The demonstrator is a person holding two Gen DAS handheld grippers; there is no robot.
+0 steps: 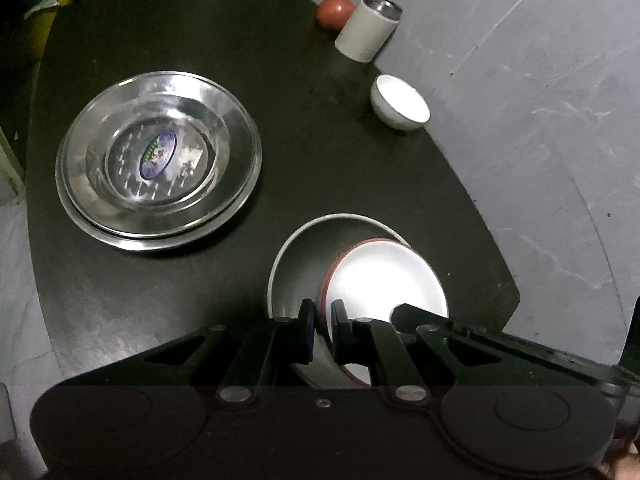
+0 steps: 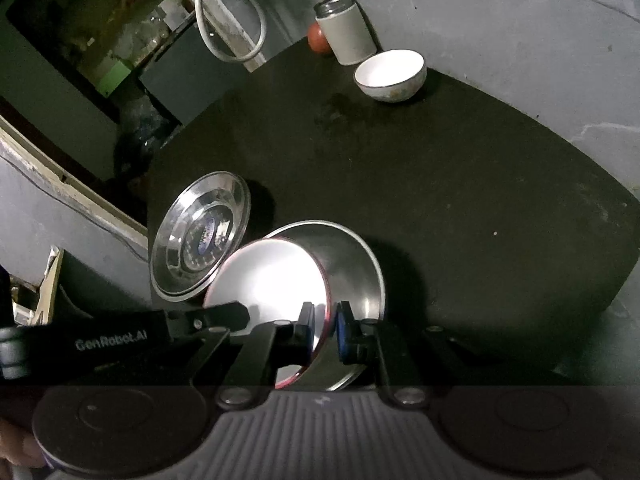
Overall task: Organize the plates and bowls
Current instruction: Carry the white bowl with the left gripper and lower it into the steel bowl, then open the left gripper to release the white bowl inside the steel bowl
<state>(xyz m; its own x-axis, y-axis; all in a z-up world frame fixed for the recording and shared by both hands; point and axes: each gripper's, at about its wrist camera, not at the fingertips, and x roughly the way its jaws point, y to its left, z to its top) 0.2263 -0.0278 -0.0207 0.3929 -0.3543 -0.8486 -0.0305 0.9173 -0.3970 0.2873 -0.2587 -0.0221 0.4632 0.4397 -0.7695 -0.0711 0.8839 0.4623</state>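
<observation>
Plates of polished steel [image 1: 158, 158], stacked with a blue sticker at the centre, sit at the left of the dark bench [image 1: 320, 120]. To their right, at the near edge, a red-rimmed white plate [image 1: 384, 280] tilts inside a larger grey bowl [image 1: 304, 256]; the left hand-held gripper [image 1: 322, 320] is clamped on the plate's left rim and the right hand-held gripper [image 2: 325, 320] pinches the same plate's opposite rim. Farther right, at the bench's far side, stand a small white bowl [image 1: 400, 102], a white canister [image 1: 368, 26] and a red ball [image 1: 334, 11].

plate sticker [image 1: 158, 155] unreadable, bowl [image 1: 384, 276] underside hidden
</observation>
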